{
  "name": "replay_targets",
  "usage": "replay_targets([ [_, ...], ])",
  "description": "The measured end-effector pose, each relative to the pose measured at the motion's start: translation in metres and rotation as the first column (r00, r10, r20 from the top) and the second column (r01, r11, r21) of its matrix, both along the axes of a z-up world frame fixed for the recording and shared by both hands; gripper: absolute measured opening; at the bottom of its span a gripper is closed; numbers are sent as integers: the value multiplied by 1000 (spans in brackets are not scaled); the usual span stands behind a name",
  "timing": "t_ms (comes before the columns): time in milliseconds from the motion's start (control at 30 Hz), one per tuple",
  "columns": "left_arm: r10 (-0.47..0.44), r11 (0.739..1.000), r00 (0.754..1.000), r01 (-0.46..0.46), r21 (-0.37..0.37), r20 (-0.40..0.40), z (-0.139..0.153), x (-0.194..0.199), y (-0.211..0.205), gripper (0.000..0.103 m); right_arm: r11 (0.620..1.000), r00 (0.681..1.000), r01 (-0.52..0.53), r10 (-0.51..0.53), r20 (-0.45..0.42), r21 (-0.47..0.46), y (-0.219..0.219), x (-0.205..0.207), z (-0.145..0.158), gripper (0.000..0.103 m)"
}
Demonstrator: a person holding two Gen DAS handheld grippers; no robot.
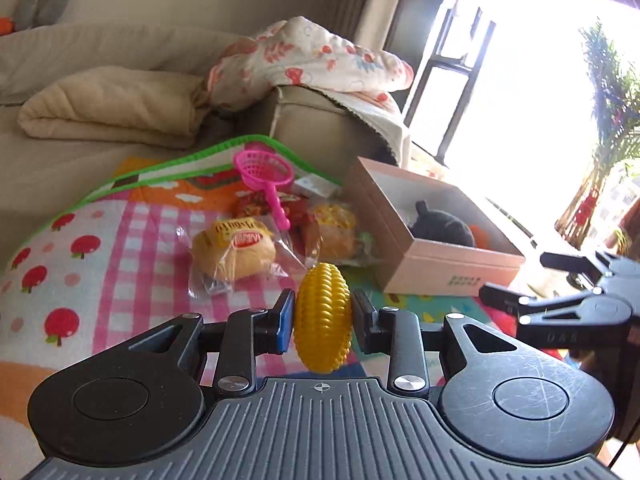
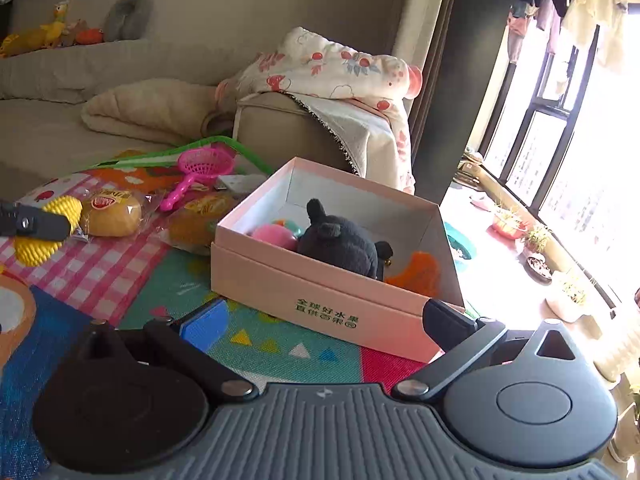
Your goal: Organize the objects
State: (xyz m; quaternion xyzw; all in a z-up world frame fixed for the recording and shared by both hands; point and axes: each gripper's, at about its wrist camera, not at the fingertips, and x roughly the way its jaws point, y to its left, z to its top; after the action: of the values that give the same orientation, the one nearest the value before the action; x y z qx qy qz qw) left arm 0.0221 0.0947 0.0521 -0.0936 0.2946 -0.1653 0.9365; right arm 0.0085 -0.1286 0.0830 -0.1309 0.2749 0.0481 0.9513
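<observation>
My left gripper [image 1: 322,314] is shut on a yellow toy corn cob [image 1: 322,316] and holds it above the colourful play mat [image 1: 120,240]; the corn also shows in the right wrist view [image 2: 44,236]. A pink cardboard box [image 1: 436,264] stands to the right on the mat; in the right wrist view the box [image 2: 320,300] holds a black plush toy [image 2: 340,242], a pink ball [image 2: 272,236] and an orange item [image 2: 416,272]. My right gripper [image 2: 326,320] is open and empty in front of the box's near wall.
On the mat behind the corn lie a wrapped bun [image 1: 234,254], other wrapped snacks [image 1: 332,228] and a pink toy strainer [image 1: 266,174]. A beige sofa [image 1: 100,56] with blankets [image 1: 312,56] is behind. Potted plants [image 2: 536,240] line the window sill on the right.
</observation>
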Motion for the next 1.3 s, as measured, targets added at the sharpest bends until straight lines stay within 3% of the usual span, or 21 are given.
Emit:
replay_targets([
  [67, -13, 1000, 1000, 13, 3, 6, -10, -3, -2, 34, 999, 999, -32, 32, -7, 17, 6, 5, 15, 103],
  [233, -14, 997, 999, 17, -71, 31, -30, 4, 3, 34, 996, 997, -82, 82, -13, 38, 28, 33, 44, 103],
  [367, -12, 988, 999, 19, -151, 49, -43, 8, 10, 34, 989, 990, -102, 112, -85, 112, 54, 89, 66, 103],
  [433, 19, 970, 996, 3, -241, 89, -43, 4, 25, 34, 980, 981, -99, 125, -147, 171, 70, 130, 70, 103],
  [533, 58, 946, 994, -26, -322, 90, -45, 4, 39, 34, 972, 960, -65, 122, -251, 227, 95, 197, 59, 103],
  [700, 70, 944, 992, -31, -329, 108, -44, 0, 40, 34, 982, 934, 21, 47, -353, 186, 136, 286, 9, 103],
  [800, 74, 939, 993, -36, -343, 96, -45, 2, 42, 34, 991, 919, 39, 15, -394, 129, 152, 313, -21, 103],
  [933, 71, 936, 993, -33, -349, 95, -45, 1, 42, 34, 992, 912, 6, 47, -407, 128, 161, 319, -38, 102],
  [967, 69, 936, 993, -32, -350, 95, -45, 1, 42, 34, 992, 912, -6, 57, -406, 126, 162, 317, -39, 97],
  [1033, 69, 935, 993, -31, -352, 95, -45, 0, 42, 34, 992, 900, -34, 84, -427, 124, 164, 312, -38, 61],
  [1133, 69, 934, 993, -32, -355, 94, -45, 1, 42, 34, 989, 896, -45, 103, -432, 141, 158, 298, -26, 24],
  [1233, 70, 935, 993, -31, -352, 97, -45, 1, 41, 34, 983, 905, -71, 135, -404, 170, 147, 279, -8, 11],
  [1300, 71, 939, 993, -34, -343, 96, -45, 2, 39, 34, 981, 911, -86, 149, -385, 175, 139, 267, 4, 9],
])
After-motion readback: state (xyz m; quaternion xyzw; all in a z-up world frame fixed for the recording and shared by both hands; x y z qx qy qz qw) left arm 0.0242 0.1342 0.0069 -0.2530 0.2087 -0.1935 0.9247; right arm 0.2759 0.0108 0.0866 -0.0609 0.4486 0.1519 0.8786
